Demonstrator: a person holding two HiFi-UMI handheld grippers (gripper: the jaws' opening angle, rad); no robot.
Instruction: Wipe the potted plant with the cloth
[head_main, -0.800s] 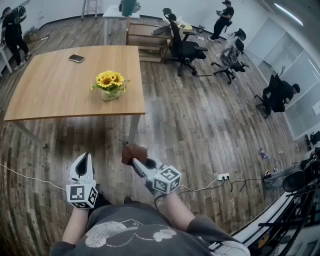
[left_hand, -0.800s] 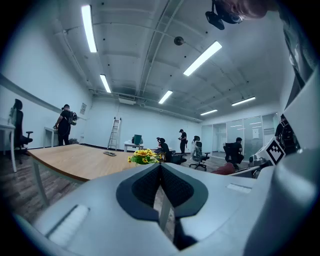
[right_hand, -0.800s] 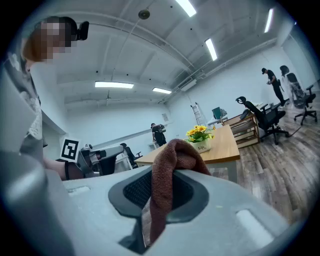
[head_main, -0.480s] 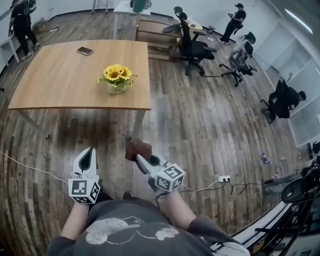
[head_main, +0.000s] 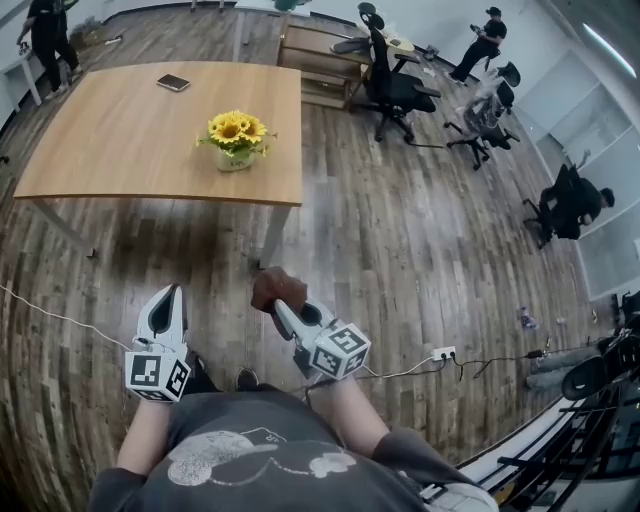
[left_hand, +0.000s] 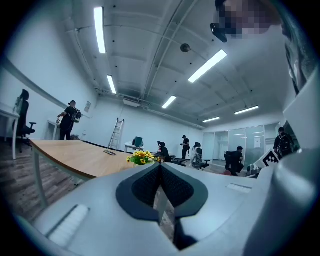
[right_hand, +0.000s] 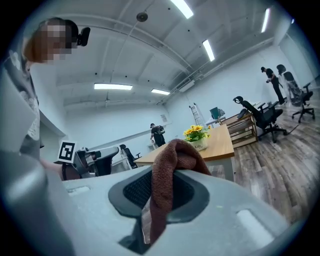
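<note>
The potted plant (head_main: 235, 140), yellow sunflowers in a small pale pot, stands near the right front corner of the wooden table (head_main: 100, 140). It shows small and far off in the left gripper view (left_hand: 141, 158) and the right gripper view (right_hand: 196, 136). My right gripper (head_main: 276, 298) is shut on a brown cloth (head_main: 275, 288), which bunches out above its jaws (right_hand: 170, 175). My left gripper (head_main: 167, 300) is shut with nothing in it, its pads pressed together (left_hand: 160, 172). Both grippers hang over the floor, well short of the table.
A dark phone (head_main: 173, 82) lies at the table's far side. Office chairs (head_main: 395, 85) and a low wooden shelf (head_main: 320, 65) stand behind the table. People stand and sit around the room. A white cable (head_main: 60, 318) and a power strip (head_main: 443, 353) lie on the floor.
The table and plant have shifted right and up in the head view as the person comes nearer. Both grippers keep their pose, and the cloth stays held.
</note>
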